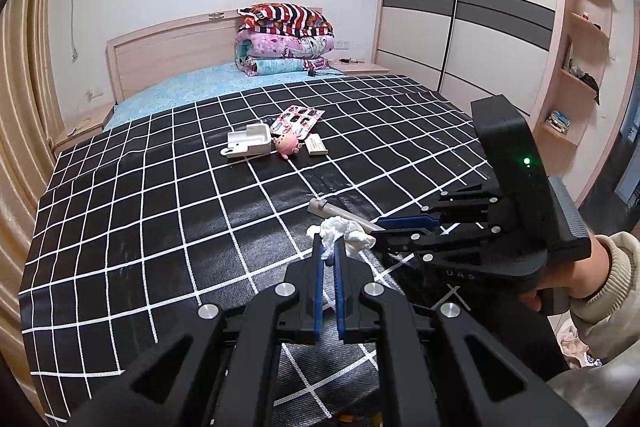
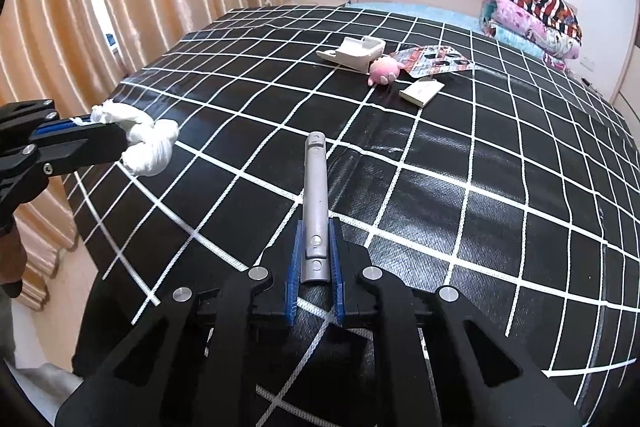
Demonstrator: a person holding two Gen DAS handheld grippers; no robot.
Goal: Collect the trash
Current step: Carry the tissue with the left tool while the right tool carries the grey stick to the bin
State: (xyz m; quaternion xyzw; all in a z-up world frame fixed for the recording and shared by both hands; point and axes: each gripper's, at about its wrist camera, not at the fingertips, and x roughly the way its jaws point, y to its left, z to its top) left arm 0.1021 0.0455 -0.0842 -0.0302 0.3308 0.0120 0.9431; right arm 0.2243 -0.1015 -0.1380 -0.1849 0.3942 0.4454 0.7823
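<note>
Right wrist view is showing the right gripper (image 2: 314, 259) pinching the near end of a smooth grey plastic tube (image 2: 316, 195) between its blue ribbed fingers (image 2: 294, 263), the tube reaching forward over the bed's black woven cover (image 2: 480, 207) with its white grid. Left wrist view is showing the left gripper (image 1: 329, 255) nipping a crumpled white tissue wad (image 1: 340, 233), soft and knotted, bulging beyond the fingertips, just beside the tube.
</note>
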